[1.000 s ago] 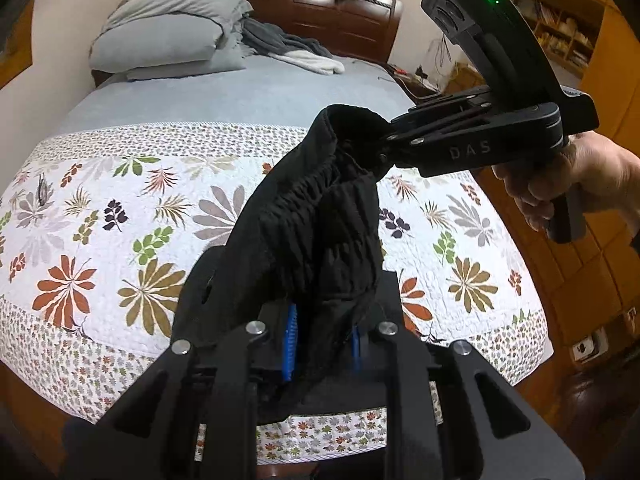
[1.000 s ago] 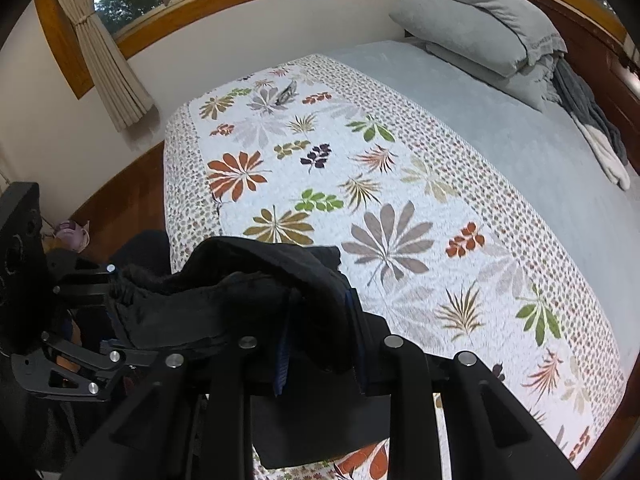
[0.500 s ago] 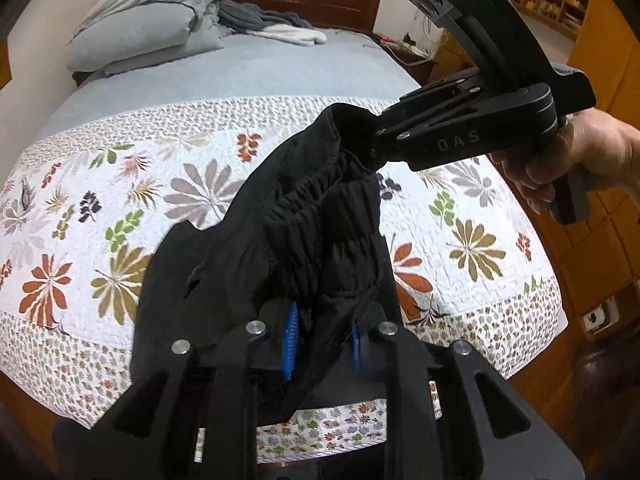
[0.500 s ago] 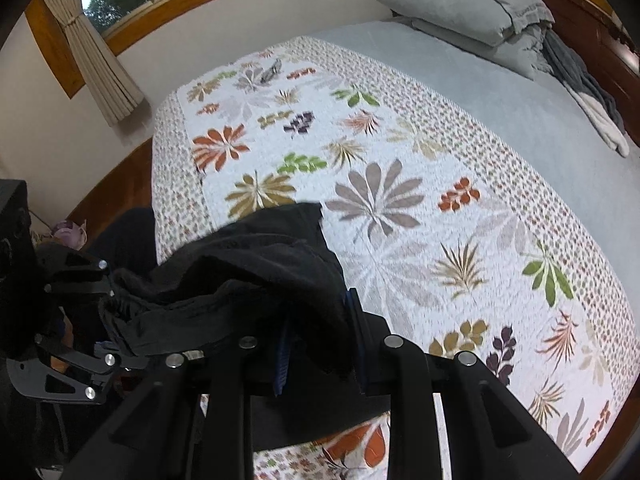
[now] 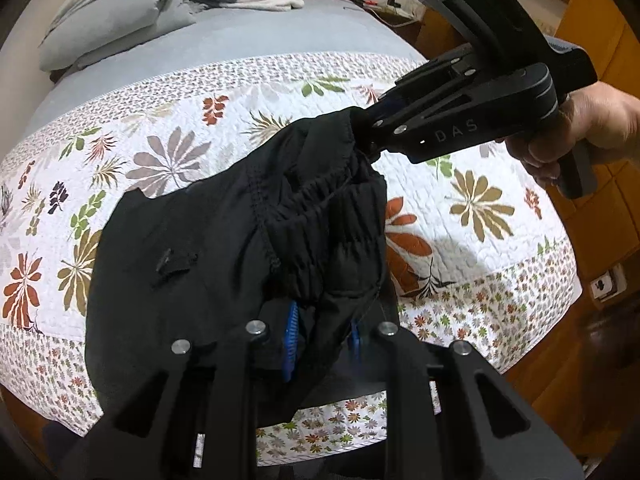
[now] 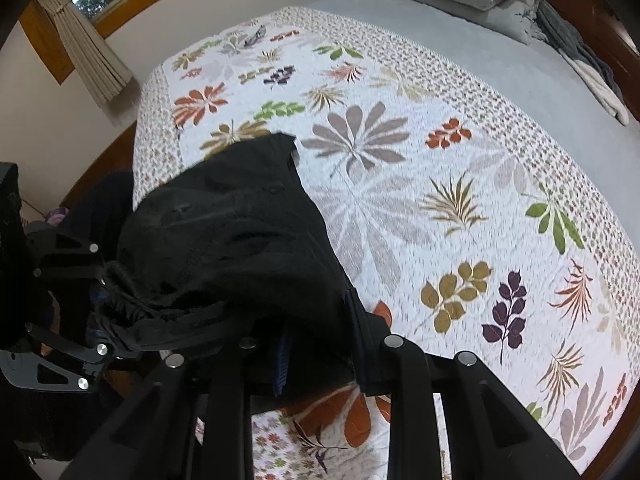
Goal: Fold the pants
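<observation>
Both claws are clamped on the waistband of the black pants [image 5: 240, 248]: the left claw [image 5: 320, 336] at one end, the right claw [image 5: 366, 128] at the other, so the band sags between them. The legs already lie on the flowered bedspread [image 5: 480, 208] near the foot of the bed. I judge the step is laying the pants flat: draw the claws apart to tighten the waistband, lower both evenly, and let go only once the fabric rests smooth.
</observation>
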